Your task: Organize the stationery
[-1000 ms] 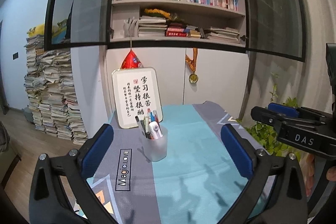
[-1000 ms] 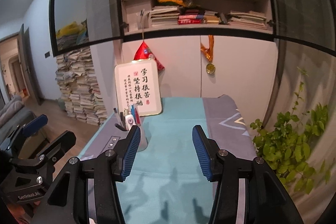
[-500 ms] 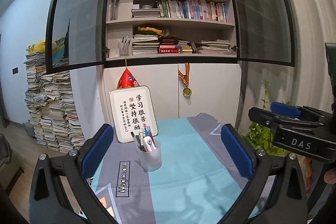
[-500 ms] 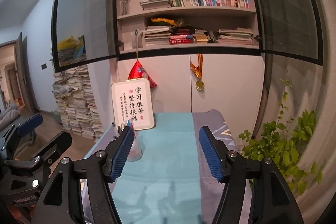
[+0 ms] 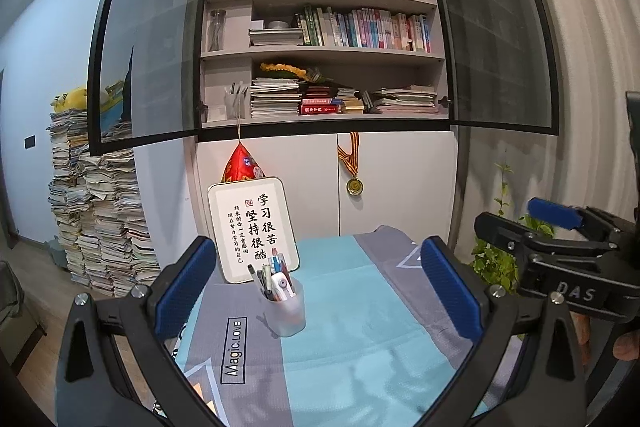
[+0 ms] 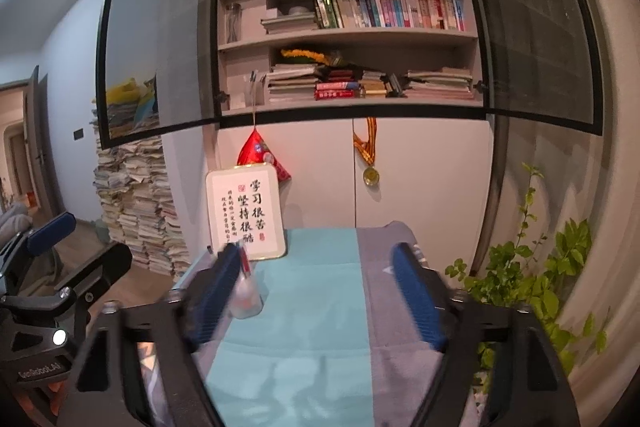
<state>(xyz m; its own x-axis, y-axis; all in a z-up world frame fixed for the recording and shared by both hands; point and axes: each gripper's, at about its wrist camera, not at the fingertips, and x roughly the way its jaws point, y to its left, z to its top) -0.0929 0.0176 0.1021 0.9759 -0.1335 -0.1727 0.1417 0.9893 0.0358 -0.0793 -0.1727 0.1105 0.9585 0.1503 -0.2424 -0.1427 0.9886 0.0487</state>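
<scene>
Teal-grey tablecloth (image 5: 360, 315) on table, bookcase (image 5: 320, 27) behind. Calligraphy board (image 5: 254, 227) upright at far-left edge; paper stacks (image 5: 100, 219) left, plant (image 6: 540, 279) right. Pen cup (image 5: 285, 309) full — just in front of board. Left gripper (image 5: 316, 303) spread wide, empty, above near edge. Right gripper (image 6: 316, 303) likewise — motion-blurred.
</scene>
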